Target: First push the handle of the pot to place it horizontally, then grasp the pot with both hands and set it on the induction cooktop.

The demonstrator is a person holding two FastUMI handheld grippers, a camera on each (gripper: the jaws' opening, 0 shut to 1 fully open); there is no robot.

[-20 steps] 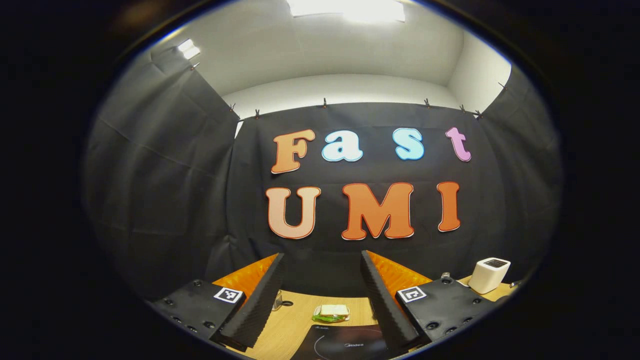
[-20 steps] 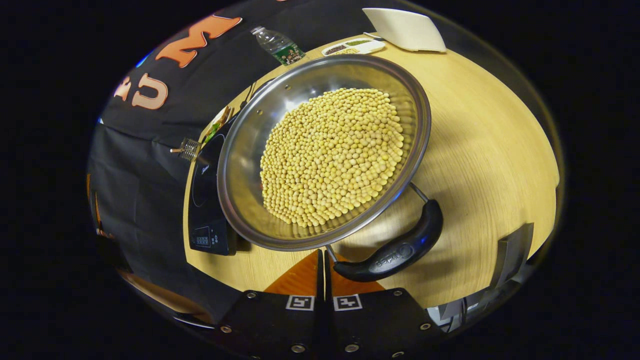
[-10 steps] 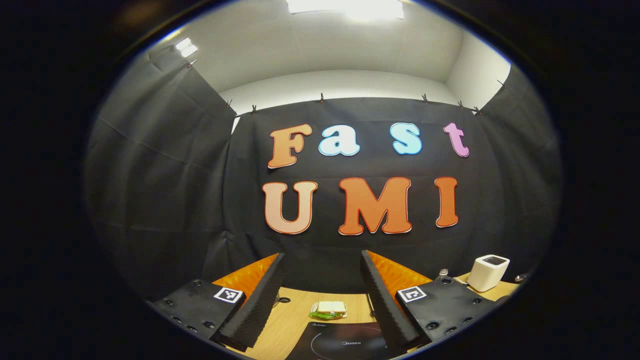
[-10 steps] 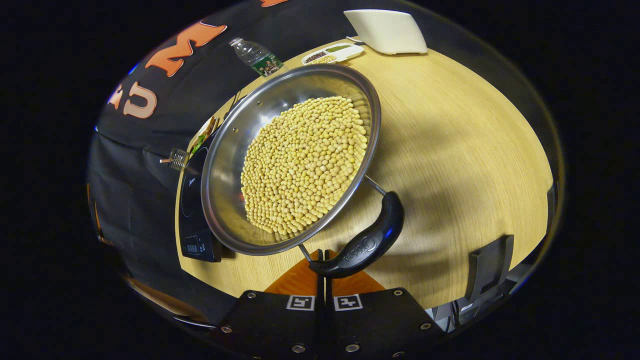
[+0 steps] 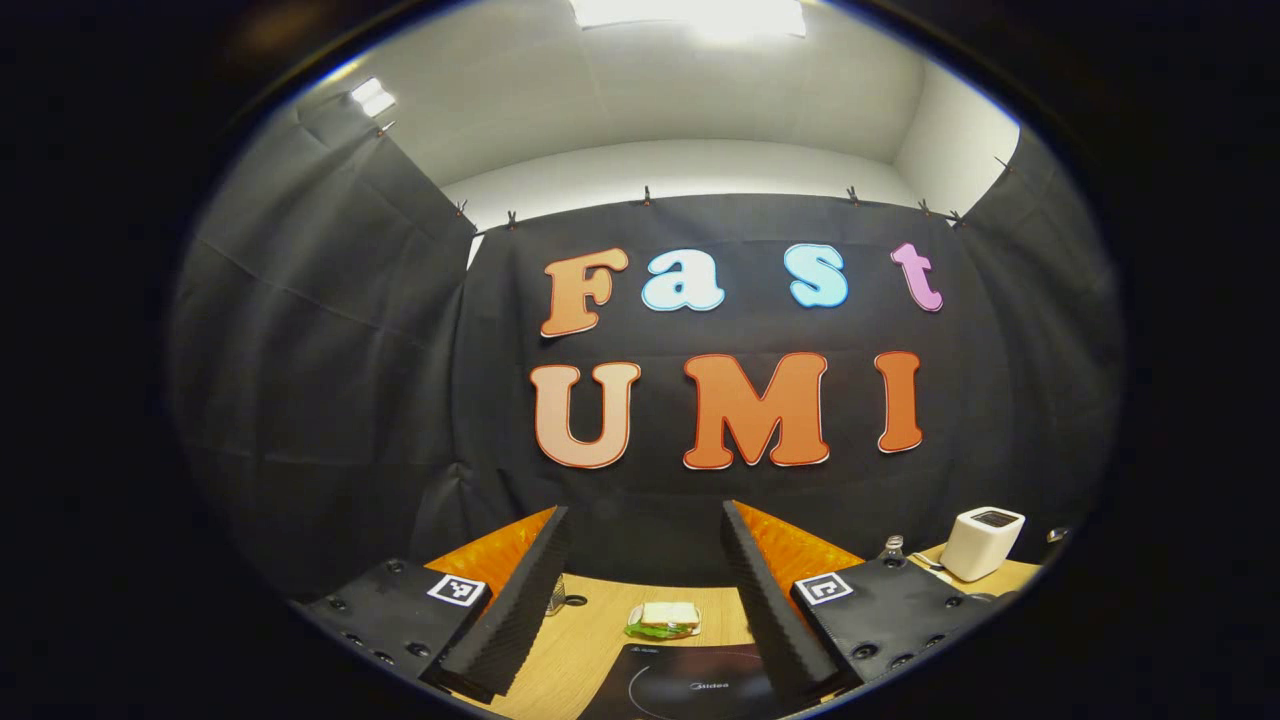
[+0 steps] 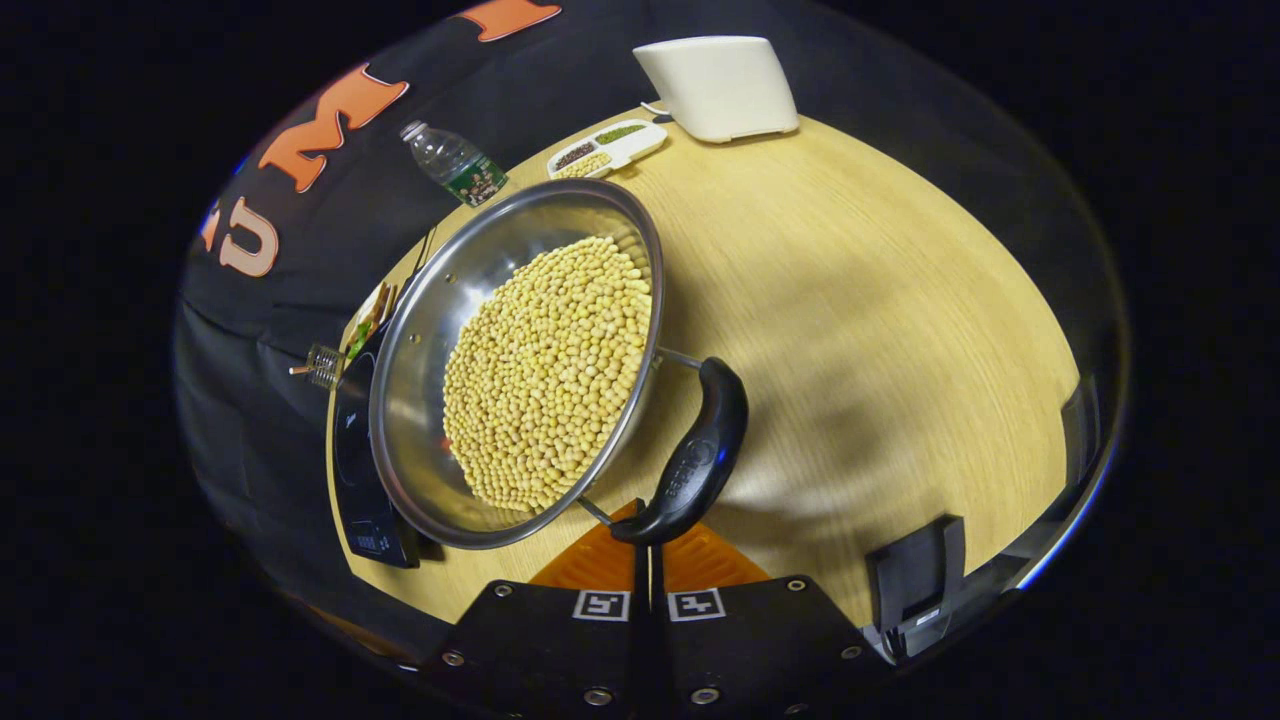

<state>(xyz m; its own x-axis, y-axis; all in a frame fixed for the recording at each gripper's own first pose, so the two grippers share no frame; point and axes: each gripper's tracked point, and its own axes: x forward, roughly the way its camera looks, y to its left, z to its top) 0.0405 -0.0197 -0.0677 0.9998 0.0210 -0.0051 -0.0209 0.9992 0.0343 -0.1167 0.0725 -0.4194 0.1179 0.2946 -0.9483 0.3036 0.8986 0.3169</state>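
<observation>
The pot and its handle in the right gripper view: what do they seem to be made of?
The pot looks like polished metal, probably stainless steel: its inner wall is silver and mirrors light. The handle seems glossy black plastic on thin metal rods; highlights run along its smooth curve.

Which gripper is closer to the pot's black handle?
The right. The right gripper has its shut jaws at the lower end of the pot handle. The left gripper is open, up by the induction cooktop, facing the wall.
</observation>
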